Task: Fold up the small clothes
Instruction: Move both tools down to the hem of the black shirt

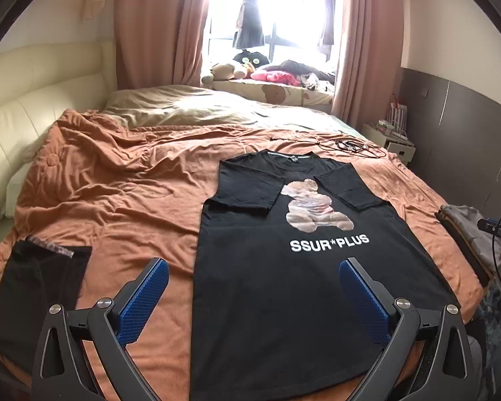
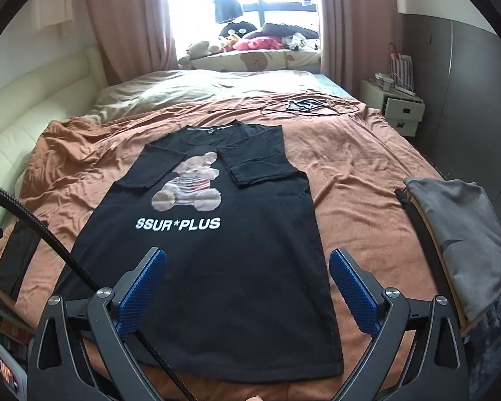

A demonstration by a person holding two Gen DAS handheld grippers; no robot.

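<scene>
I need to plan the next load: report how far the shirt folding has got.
Done: both sleeves of the black T-shirt lie folded inward over its chest; folded garments sit stacked at the bed edge. In hand: nothing, since left gripper and right gripper are open. Left: folding the body up.

You are looking at one black T-shirt (image 1: 284,267) lying on the bed (image 1: 117,183), one folded black garment (image 1: 33,287) lying left of it, one grey pile (image 2: 467,240) sitting right.

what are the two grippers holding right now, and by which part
Nothing. The left gripper and the right gripper are both open above the black t-shirt.
</scene>
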